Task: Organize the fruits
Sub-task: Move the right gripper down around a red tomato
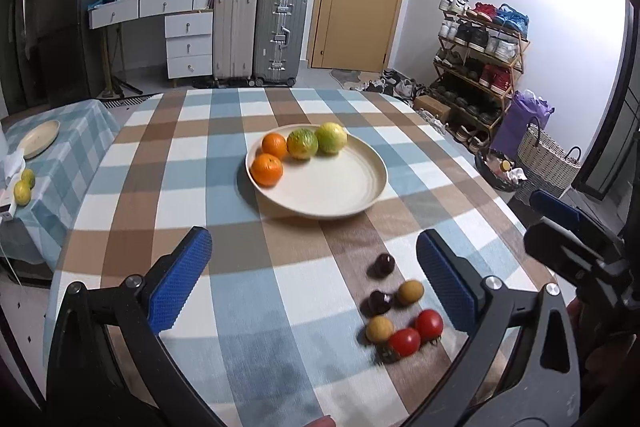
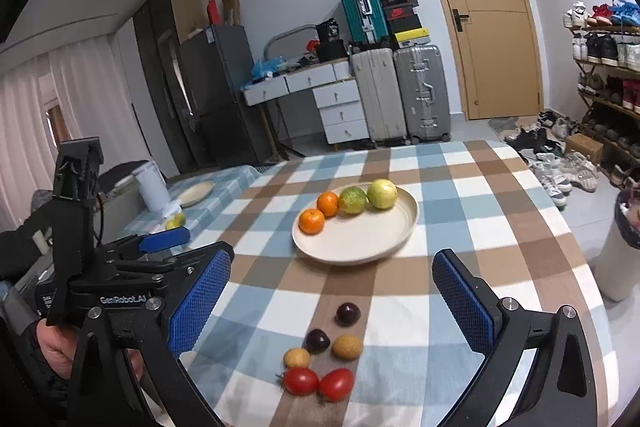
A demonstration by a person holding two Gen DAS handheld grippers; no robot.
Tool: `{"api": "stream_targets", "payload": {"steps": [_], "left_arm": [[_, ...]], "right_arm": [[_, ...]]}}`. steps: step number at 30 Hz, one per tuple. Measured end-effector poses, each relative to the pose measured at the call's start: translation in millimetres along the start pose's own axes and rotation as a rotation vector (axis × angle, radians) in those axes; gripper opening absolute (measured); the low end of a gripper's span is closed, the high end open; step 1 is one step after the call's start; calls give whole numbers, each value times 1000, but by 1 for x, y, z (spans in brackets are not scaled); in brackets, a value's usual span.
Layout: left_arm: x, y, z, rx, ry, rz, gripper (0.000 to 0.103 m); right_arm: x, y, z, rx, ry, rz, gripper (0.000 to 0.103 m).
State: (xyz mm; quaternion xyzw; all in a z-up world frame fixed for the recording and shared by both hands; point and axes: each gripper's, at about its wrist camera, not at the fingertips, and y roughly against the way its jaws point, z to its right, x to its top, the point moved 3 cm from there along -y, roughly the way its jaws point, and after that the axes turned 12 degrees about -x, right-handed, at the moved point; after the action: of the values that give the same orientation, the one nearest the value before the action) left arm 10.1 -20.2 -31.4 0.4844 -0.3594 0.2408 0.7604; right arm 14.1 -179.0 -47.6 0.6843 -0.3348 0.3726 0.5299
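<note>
A desk (image 2: 460, 211) covered in a blue, brown and white checked cloth holds a cream plate (image 2: 360, 247) near its middle. Four larger fruits sit along the plate's far left rim: two oranges (image 2: 311, 221) and two yellow-green citrus fruits (image 2: 382, 193). Nearer the cameras, loose on the cloth and well apart from the plate, lies a cluster of small fruits: two dark cherries (image 2: 348, 313), two tan round fruits (image 2: 347, 347) and two red tomatoes (image 2: 301, 381), some touching one another. The likely risk is that these small round fruits roll when nudged; because they sit so close together, jaws closing on one could knock its neighbours across the cloth or off the near edge, and the soft tomatoes could be squashed by too firm a squeeze. The left gripper (image 1: 314, 281) hovers above the cloth to the left of the cluster, its blue-padded jaws spread wide, holding and touching nothing. The right gripper (image 2: 332, 301) hangs over the cluster, jaws likewise wide apart and empty, with the small fruits lying in view between them.
</note>
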Motion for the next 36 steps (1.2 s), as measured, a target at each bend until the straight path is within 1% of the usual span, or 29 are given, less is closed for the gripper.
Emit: {"api": "stream_targets", "payload": {"steps": [3, 10, 13, 17, 20, 23, 26, 28, 30, 33, 35, 36], "left_arm": [[-10, 0, 0, -7, 13, -9, 102], [-23, -6, 1, -13, 5, -30, 102], [-32, -11, -1, -14, 13, -39, 102], [-47, -25, -8, -20, 39, -76, 102], [-55, -35, -14, -21, 48, -103, 102], [-58, -39, -18, -24, 57, -109, 102], [-59, -42, -23, -23, 66, -109, 102], [-60, -43, -25, -22, 70, -112, 102], [-62, -45, -27, -24, 75, -114, 102], [-64, -47, -29, -30, 81, -119, 102], [-64, -49, -29, -36, 79, -122, 102], [-65, -49, -29, -37, 78, -122, 102]], "right_arm": [[-10, 2, -2, -4, 8, -21, 103], [-39, -3, 5, -5, -24, -98, 103], [-54, -9, 8, -6, -34, -147, 103], [-73, -21, 8, -2, -24, -200, 103], [-82, -28, 6, 11, -13, -221, 103], [-90, -34, 6, 22, -18, -247, 102], [-95, -41, 8, 48, -44, -271, 95], [-97, -46, 11, 66, -68, -289, 86], [-100, -50, 13, 80, -96, -309, 83], [-102, -53, 14, 97, -117, -325, 76], [-103, -55, 15, 105, -131, -336, 74], [-104, -57, 15, 113, -141, -342, 70]]}}
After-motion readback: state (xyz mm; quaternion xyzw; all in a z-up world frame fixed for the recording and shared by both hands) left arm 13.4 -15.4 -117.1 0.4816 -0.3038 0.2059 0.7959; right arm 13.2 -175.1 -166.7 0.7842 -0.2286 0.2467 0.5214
